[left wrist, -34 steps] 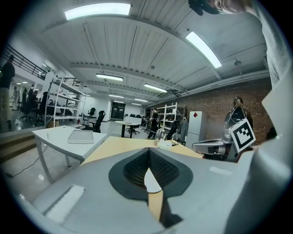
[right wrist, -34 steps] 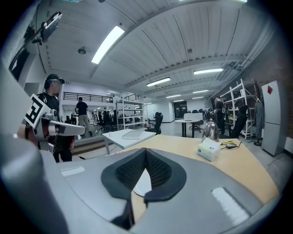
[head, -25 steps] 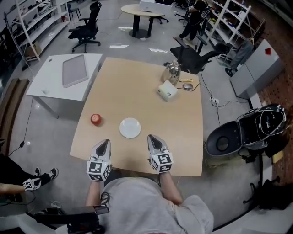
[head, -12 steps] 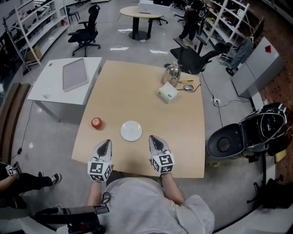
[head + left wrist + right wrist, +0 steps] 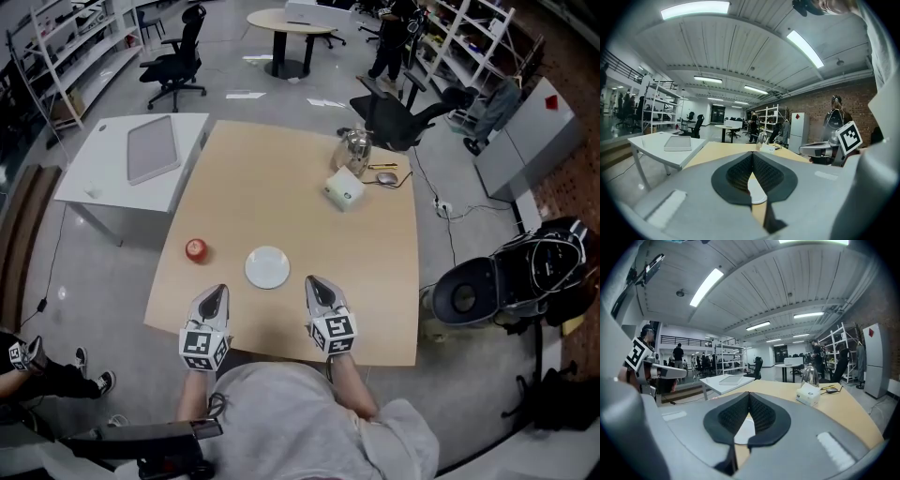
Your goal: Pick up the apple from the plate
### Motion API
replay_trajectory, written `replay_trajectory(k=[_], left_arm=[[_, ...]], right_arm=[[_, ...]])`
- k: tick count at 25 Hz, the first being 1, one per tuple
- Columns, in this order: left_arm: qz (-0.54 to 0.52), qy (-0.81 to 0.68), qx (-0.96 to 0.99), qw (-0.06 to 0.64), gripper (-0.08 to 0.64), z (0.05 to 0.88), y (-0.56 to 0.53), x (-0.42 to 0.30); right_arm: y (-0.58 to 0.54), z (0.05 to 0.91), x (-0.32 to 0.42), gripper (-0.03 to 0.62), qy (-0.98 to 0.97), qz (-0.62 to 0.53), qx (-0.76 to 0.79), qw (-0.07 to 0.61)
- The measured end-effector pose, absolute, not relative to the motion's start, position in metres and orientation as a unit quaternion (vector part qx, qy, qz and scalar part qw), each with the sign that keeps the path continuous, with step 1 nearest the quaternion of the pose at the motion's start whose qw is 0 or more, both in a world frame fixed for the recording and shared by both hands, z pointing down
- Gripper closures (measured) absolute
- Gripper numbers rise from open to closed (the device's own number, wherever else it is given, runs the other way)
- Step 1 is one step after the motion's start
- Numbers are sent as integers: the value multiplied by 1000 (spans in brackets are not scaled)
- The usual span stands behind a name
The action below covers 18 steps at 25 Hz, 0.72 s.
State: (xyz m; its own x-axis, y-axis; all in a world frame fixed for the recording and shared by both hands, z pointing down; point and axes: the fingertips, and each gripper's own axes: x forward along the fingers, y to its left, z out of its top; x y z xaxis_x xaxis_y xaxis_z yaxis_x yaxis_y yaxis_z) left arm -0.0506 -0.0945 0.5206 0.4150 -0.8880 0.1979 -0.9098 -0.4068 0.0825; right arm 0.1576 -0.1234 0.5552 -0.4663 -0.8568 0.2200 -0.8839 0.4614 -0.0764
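The left claw (image 5: 217, 291) and right claw (image 5: 314, 281) were both closed, empty, near the plate (image 5: 267, 267); the apple (image 5: 195, 248) sat apart on the worktop (image 5: 281, 178).

Bare light-wood bench (image 5: 281, 202) surrounds the small red apple (image 5: 195, 248). The round white plate (image 5: 267, 266) lies near its right, and the white box (image 5: 343, 188) stands well apart.

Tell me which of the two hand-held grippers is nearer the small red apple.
The left hand-held gripper: the small red apple lies on the tan wooden table left of the round white plate, further from the right hand-held gripper.
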Motion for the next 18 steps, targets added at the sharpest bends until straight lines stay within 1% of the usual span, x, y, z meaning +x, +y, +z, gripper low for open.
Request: replay_trajectory(k=[18], left_arm=[[63, -541, 834, 93, 540, 525, -100, -48]], right_arm=[[-129, 560, 158, 586, -853, 90, 508, 83]])
